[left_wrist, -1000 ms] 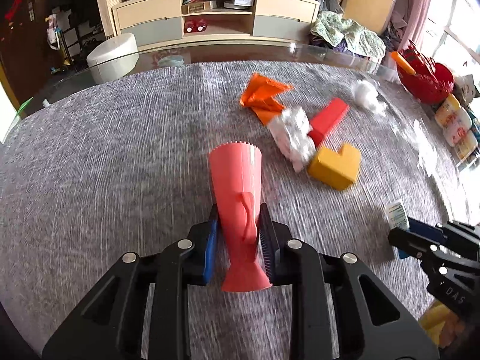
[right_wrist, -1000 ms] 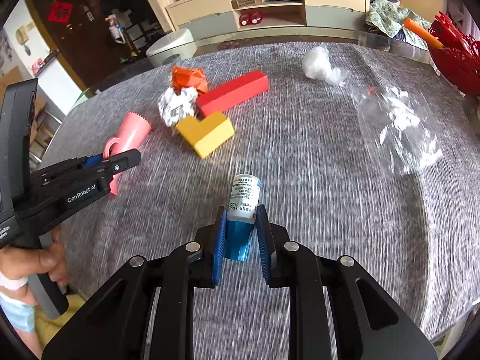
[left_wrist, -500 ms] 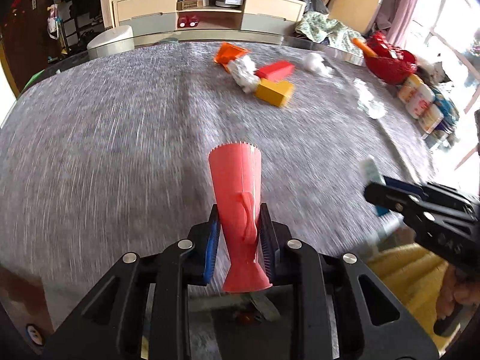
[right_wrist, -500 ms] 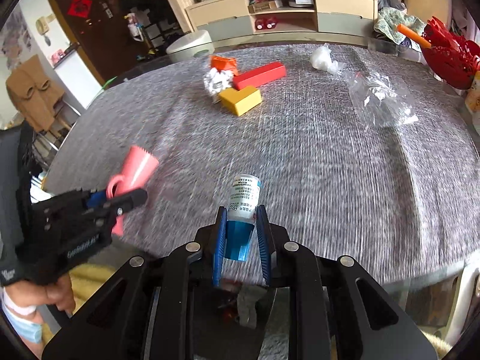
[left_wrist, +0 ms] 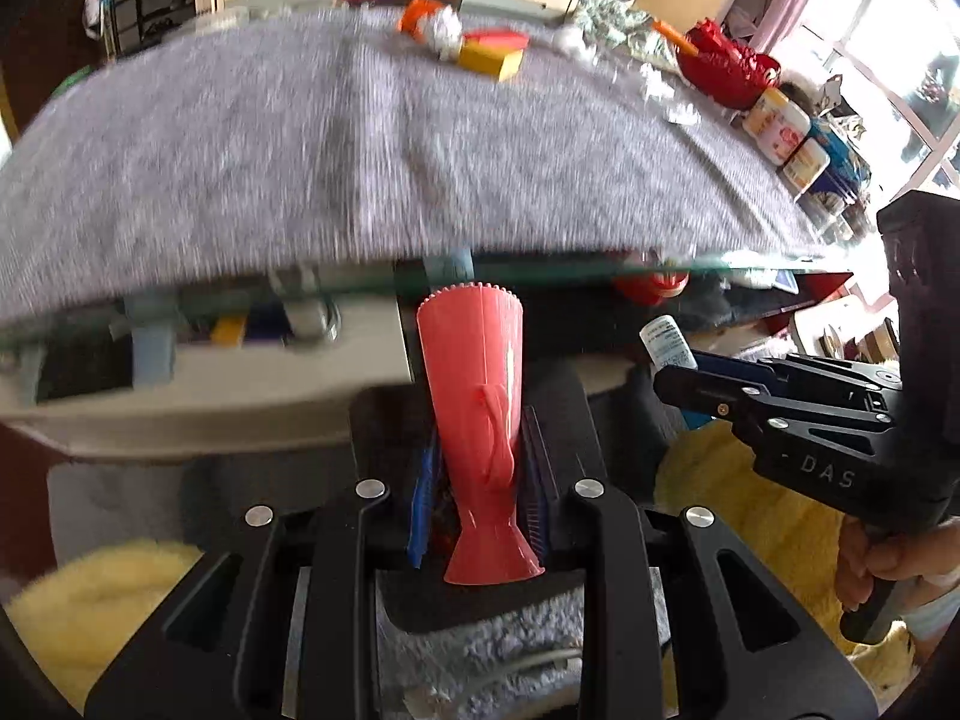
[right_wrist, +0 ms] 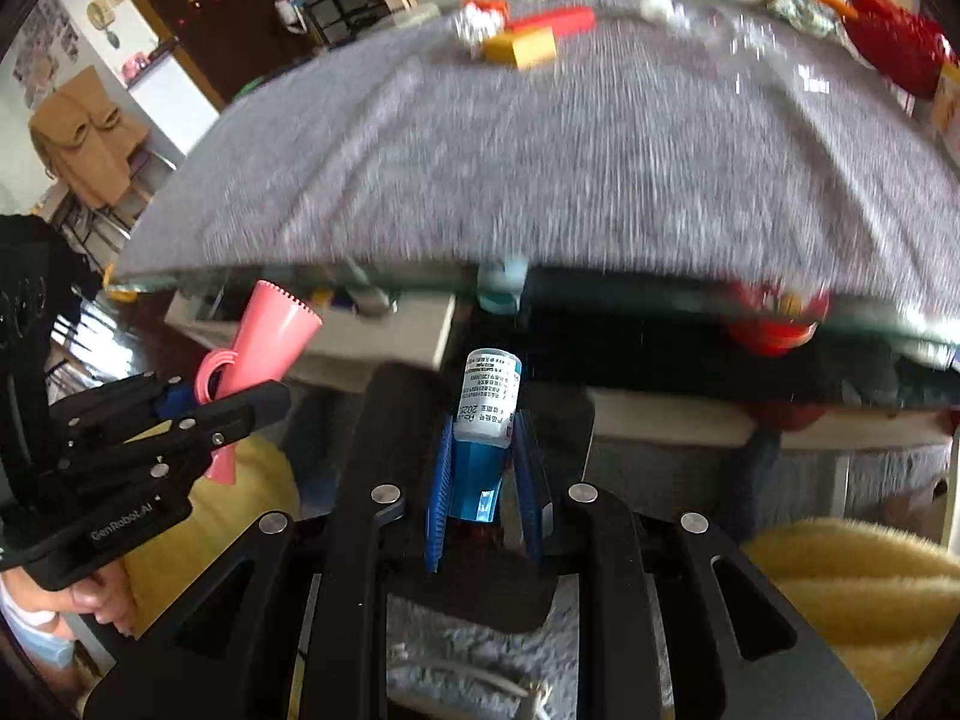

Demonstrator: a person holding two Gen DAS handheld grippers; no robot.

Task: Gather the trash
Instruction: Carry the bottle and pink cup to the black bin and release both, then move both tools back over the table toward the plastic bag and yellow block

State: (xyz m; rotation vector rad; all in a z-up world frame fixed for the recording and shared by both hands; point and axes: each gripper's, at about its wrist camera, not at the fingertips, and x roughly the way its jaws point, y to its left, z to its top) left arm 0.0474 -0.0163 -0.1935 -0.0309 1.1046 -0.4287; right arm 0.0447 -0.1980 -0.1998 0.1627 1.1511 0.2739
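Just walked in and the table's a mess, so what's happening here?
A person is clearing trash with a handheld gripper in each hand. The left gripper is shut on a pink paper cone; the right gripper is shut on a small labelled bottle. Both are held off the near edge of the grey-covered table, above a black bin. A yellow block and crumpled foil remain at the far side.
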